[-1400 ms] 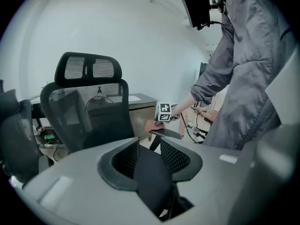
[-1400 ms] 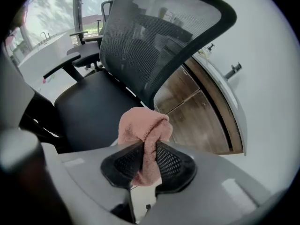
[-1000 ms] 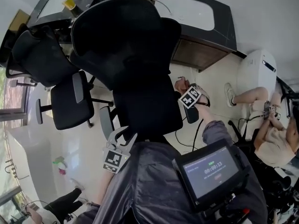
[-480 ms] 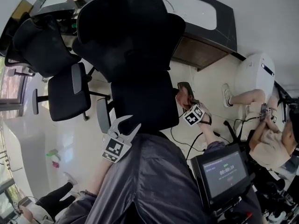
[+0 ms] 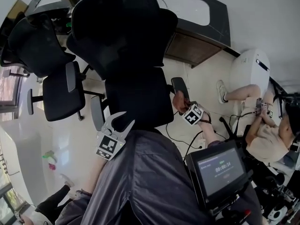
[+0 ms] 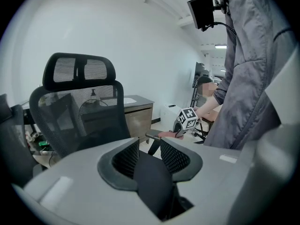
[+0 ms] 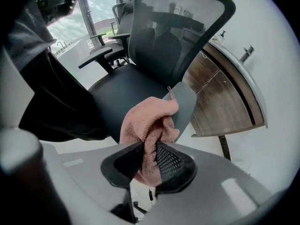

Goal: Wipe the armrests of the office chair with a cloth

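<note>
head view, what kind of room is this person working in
Most likely an office or a lab workroom. There is a mesh-backed office chair, more swivel chairs beside it, and a dark-topped desk with a wooden front against the wall.

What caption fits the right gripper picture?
The right claw grips a pink cloth at the office chair's grey armrest.
</note>
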Available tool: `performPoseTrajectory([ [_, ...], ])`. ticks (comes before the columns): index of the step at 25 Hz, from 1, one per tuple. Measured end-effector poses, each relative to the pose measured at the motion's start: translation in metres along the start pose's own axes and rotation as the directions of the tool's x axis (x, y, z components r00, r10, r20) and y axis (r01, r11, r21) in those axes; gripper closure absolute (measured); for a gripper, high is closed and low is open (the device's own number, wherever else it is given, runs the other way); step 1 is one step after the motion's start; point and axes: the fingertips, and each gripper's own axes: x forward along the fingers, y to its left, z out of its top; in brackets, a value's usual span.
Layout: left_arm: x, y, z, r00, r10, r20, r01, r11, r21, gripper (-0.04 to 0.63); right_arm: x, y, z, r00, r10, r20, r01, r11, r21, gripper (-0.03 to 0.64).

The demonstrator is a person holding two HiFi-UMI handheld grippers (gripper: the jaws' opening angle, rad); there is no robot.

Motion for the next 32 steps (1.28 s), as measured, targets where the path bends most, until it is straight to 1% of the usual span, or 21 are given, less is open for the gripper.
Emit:
performPoseTrajectory([
  [4, -0.007, 0.001, -0.003, 1.0, 0.025, -0.007, -0.025, 1.0, 0.0, 0.434, 0.009, -0.025, 0.029, 0.996, -0.078, 0.045, 0.078, 0.997, 0.0, 0.543],
  [7, -0.007, 0.0, -0.002, 0.999, 0.045, -0.01, -0.045, 0.999, 0.002, 0.434, 0.015, -0.052, 0.047, 0.991, -0.124, 0.04, 0.124, 0.992, -0.009, 0.543],
  [11, -0.011, 0.004, -0.003, 0.996, 0.088, -0.026, -0.088, 0.996, -0.013, 0.434, 0.025, -0.086, 0.075, 0.984, -0.161, 0.069, 0.164, 0.986, -0.037, 0.543],
  [14, -0.019, 0.01, -0.005, 0.992, 0.118, -0.04, -0.119, 0.993, -0.025, 0.434, 0.026, -0.113, 0.096, 0.973, -0.212, 0.092, 0.214, 0.977, -0.017, 0.543],
  [16, -0.025, 0.014, -0.006, 0.99, 0.135, -0.046, -0.136, 0.99, -0.032, 0.434, 0.03, -0.126, 0.108, 0.967, -0.23, 0.114, 0.231, 0.973, 0.004, 0.543],
  [17, -0.027, 0.016, -0.007, 0.989, 0.14, -0.047, -0.142, 0.989, -0.036, 0.434, 0.032, -0.13, 0.111, 0.967, -0.232, 0.11, 0.231, 0.973, 0.015, 0.543],
  [20, -0.034, 0.02, -0.009, 0.987, 0.151, -0.049, -0.153, 0.987, -0.046, 0.434, 0.039, -0.128, 0.106, 0.978, -0.204, 0.048, 0.203, 0.979, 0.02, 0.543],
  [23, -0.035, 0.02, -0.009, 0.988, 0.145, -0.044, -0.147, 0.988, -0.045, 0.436, 0.032, -0.116, 0.092, 0.982, -0.189, -0.012, 0.189, 0.982, 0.029, 0.543],
  [25, -0.031, 0.019, -0.007, 0.989, 0.14, -0.043, -0.141, 0.989, -0.036, 0.436, 0.031, -0.101, 0.087, 0.987, -0.161, -0.007, 0.161, 0.987, 0.027, 0.543],
  [27, -0.017, 0.018, -0.005, 0.99, 0.136, -0.04, -0.137, 0.99, -0.027, 0.436, 0.037, -0.083, 0.085, 0.993, -0.116, 0.037, 0.116, 0.993, 0.005, 0.543],
  [29, 0.008, 0.009, -0.001, 0.994, 0.102, -0.029, -0.103, 0.994, -0.025, 0.436, 0.038, -0.068, 0.067, 0.995, -0.094, 0.04, 0.094, 0.996, -0.003, 0.543],
  [32, 0.021, -0.003, 0.007, 0.999, 0.042, -0.014, -0.042, 0.999, -0.015, 0.434, 0.031, -0.051, 0.025, 0.996, -0.091, -0.008, 0.092, 0.996, 0.006, 0.543],
])
